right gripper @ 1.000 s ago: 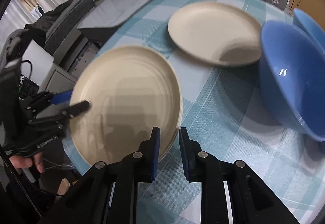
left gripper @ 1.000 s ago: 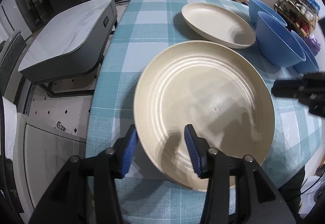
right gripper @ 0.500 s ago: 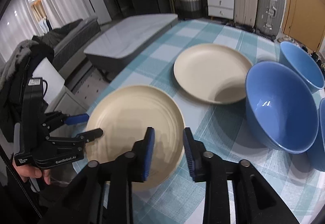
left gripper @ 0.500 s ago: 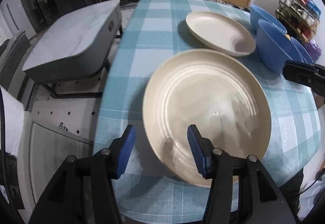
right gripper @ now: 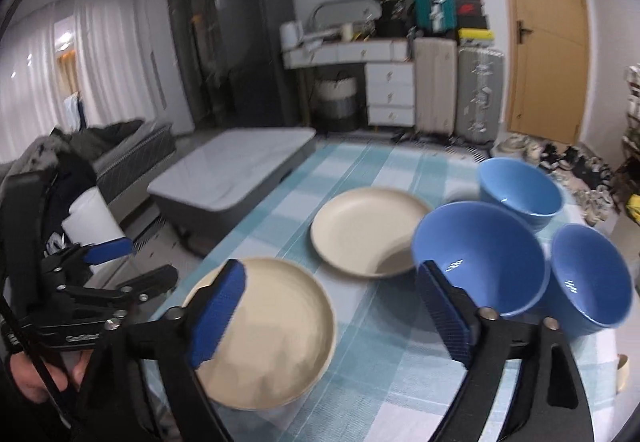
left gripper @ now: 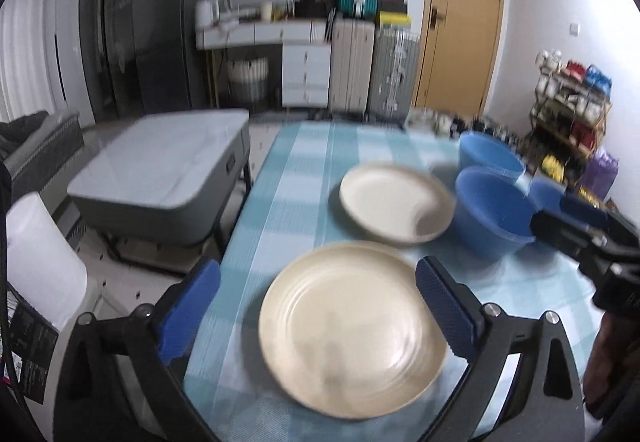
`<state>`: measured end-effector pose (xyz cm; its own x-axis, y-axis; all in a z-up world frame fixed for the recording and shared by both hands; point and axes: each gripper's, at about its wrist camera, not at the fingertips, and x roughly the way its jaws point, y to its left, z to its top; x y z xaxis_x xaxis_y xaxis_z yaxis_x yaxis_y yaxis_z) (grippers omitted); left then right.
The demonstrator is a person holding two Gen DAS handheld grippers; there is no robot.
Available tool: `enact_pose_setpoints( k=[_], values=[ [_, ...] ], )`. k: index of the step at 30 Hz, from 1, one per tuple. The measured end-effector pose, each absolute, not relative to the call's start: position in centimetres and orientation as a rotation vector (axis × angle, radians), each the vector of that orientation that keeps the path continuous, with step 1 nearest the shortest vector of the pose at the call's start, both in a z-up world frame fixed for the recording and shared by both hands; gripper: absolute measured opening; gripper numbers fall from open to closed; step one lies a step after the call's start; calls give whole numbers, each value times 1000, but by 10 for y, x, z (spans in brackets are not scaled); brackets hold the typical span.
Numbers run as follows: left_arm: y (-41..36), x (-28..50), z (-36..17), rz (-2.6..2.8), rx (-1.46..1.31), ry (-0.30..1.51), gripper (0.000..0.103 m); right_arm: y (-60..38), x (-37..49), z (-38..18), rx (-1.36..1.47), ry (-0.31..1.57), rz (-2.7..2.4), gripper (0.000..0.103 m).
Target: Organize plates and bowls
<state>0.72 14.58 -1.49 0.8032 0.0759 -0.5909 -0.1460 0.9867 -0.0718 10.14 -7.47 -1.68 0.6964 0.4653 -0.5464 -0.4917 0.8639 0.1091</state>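
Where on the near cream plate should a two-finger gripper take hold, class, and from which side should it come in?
Grip the near cream plate by its raised rim at the edge nearest the table's front, coming in low from that side, one finger above and one below. It lies flat on the checked tablecloth, so only the thin upturned lip offers purchase. The left gripper already faces it with jaws wide.

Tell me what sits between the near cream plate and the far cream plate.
Nothing: in both wrist views, only bare checked tablecloth separates the near cream plate from the far cream plate.
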Motion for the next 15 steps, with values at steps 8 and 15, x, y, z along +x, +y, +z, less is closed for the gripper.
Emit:
enact_pose_setpoints(
  k=[8, 15],
  values=[
    [109, 7, 6, 67, -85, 575, 103, -117, 66, 14, -43, 387, 379, 102],
    [82, 10, 12, 45, -55, 542, 103, -149, 54, 18, -3, 352, 289, 102]
  ],
)
